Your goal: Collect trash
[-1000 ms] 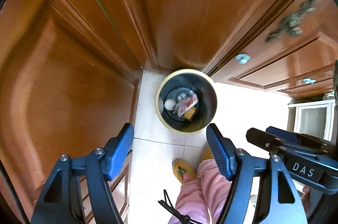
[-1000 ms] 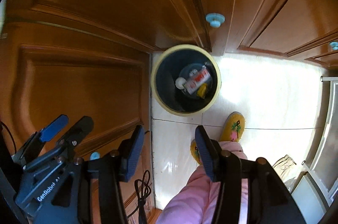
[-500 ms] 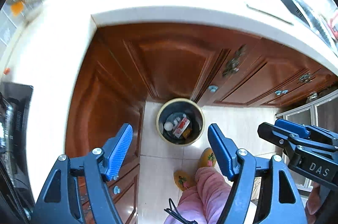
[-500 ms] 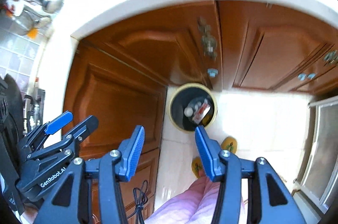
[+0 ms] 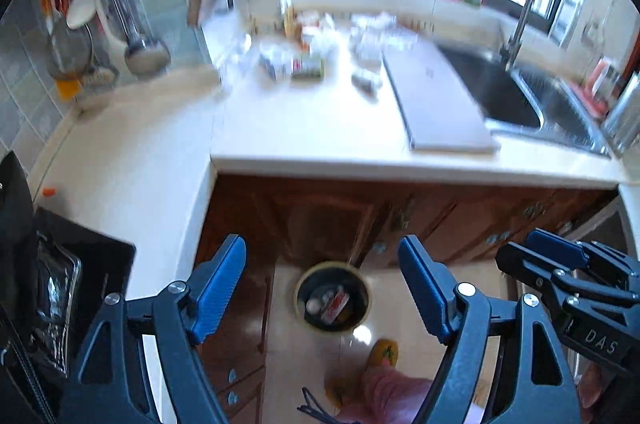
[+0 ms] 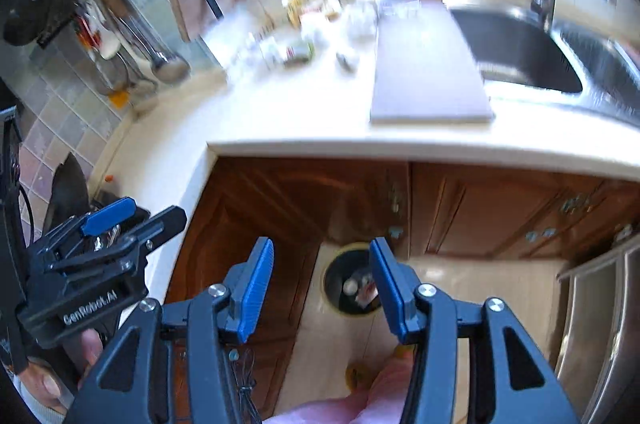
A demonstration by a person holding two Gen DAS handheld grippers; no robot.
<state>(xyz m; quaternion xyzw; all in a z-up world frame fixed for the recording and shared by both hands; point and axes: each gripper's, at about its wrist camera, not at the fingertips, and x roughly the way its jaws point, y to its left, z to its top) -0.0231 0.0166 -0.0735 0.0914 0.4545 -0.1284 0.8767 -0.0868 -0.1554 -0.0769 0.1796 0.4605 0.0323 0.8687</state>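
A round bin (image 5: 358,298) with a cream rim stands on the floor below the counter, holding a red-and-white wrapper (image 5: 338,304) and a white ball. It also shows in the right wrist view (image 6: 340,278). Blurred trash, including a green-labelled packet (image 5: 308,65) and crumpled wrappers (image 5: 366,81), lies at the back of the white counter (image 5: 304,131). The same packet (image 6: 298,51) appears in the right wrist view. My left gripper (image 5: 322,288) is open and empty, high above the bin. My right gripper (image 6: 320,288) is open and empty beside it.
A grey cutting board (image 5: 436,99) lies by the steel sink (image 5: 516,95) with its tap (image 5: 524,11). Ladles (image 5: 136,23) hang on the tiled wall at left. Brown cabinet doors (image 6: 480,212) stand under the counter. A yellow slipper (image 5: 384,352) is on the floor.
Both grippers have risen and tilted up from just above the bin. The counter top, sink and window have come into view. The bin now looks small and far below.
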